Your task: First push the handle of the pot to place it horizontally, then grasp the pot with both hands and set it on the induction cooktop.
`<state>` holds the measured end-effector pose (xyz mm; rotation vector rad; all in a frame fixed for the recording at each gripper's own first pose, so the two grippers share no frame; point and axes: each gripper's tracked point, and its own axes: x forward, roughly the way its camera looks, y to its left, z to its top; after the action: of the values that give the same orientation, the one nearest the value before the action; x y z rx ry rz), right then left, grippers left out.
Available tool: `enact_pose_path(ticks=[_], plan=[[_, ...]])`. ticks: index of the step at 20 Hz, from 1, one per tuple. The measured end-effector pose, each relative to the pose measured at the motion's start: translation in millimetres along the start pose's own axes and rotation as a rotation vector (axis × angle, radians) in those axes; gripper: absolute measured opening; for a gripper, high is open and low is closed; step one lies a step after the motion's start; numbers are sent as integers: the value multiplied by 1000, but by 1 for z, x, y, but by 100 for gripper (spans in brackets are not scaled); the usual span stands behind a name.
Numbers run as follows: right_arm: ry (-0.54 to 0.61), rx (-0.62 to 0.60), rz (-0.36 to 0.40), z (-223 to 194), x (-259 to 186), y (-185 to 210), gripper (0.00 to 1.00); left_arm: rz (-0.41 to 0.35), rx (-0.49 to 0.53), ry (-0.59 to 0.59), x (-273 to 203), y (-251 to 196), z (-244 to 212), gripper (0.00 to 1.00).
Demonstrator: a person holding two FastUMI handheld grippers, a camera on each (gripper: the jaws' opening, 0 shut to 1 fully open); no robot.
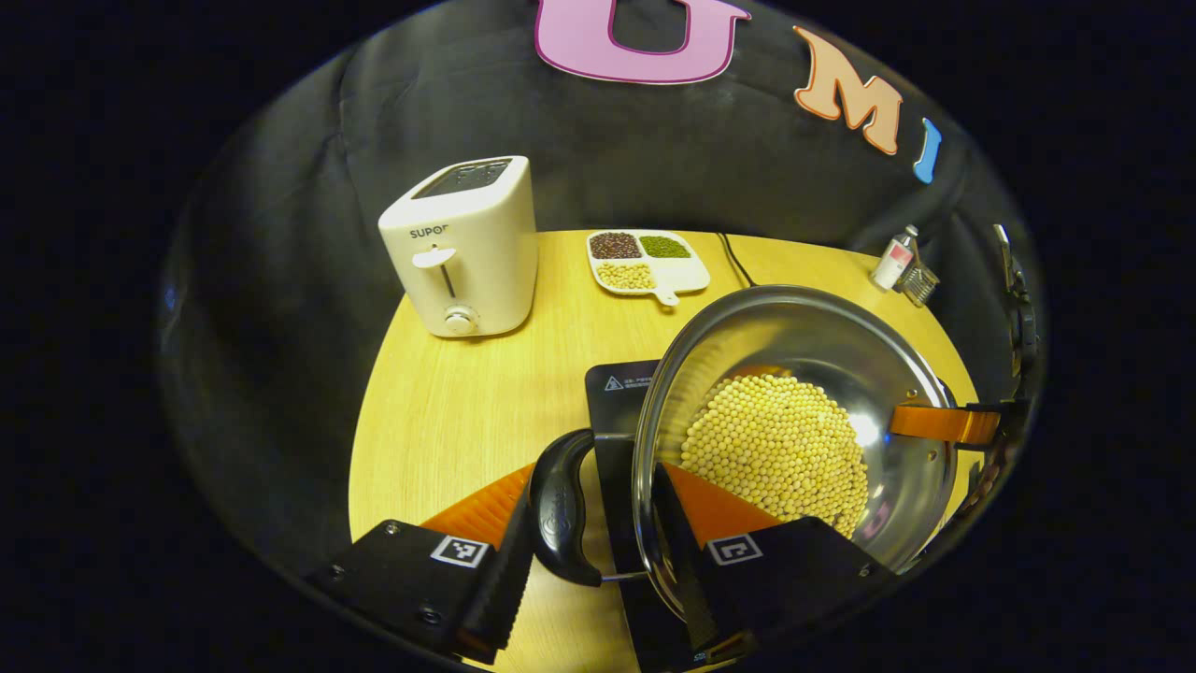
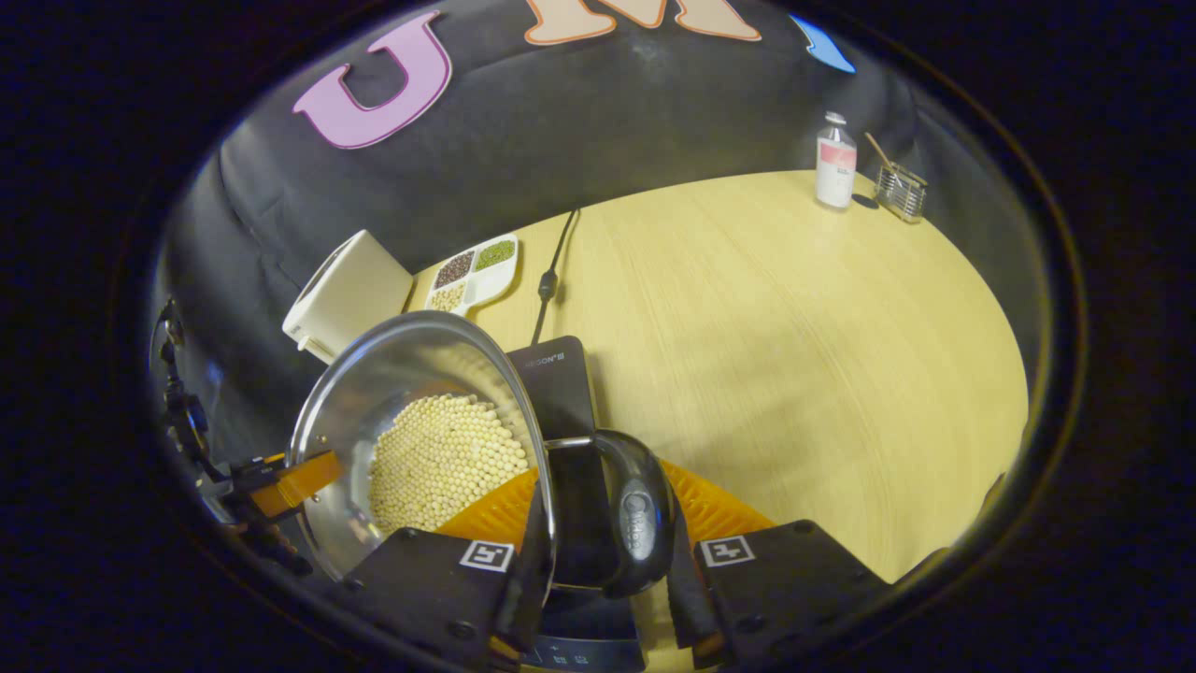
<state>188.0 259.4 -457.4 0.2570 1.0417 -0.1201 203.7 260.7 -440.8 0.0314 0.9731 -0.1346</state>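
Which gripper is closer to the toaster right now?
Left. The left gripper holds the pot's handle on the toaster's side; the right gripper holds the far handle.

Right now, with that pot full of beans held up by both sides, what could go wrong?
1. The pot looks tilted, so the loose beans could slide toward one side or spill.
2. Each hand-held gripper, left and right, seems to clamp a handle at the rim; a slip might drop the pot.
3. It appears to hang above the induction cooktop, which it partly hides, so it could land off-centre.
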Motion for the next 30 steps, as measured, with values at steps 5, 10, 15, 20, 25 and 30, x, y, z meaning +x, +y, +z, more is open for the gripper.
enact_pose_path(ticks=[5, 10, 15, 20, 25, 30], plan=[[-28, 12, -21, 12, -8, -2, 65, 43, 42, -57, -10, 3, 17, 85], [-84, 26, -31, 30, -29, -17, 92, 106, -31, -97, -25, 16, 13, 89], [-149, 46, 2, 46, -59, -23, 100, 138, -44, -206, -55, 11, 32, 98], [-235, 38, 105, 67, -98, -30, 99, 159, -29, -303, -103, -17, 53, 97], [-341, 22, 158, 84, -150, -78, 99, 145, -42, -363, -156, -83, 56, 96], [-454, -32, 214, 94, -211, -122, 99, 152, -48, -474, -220, -148, 75, 97]])
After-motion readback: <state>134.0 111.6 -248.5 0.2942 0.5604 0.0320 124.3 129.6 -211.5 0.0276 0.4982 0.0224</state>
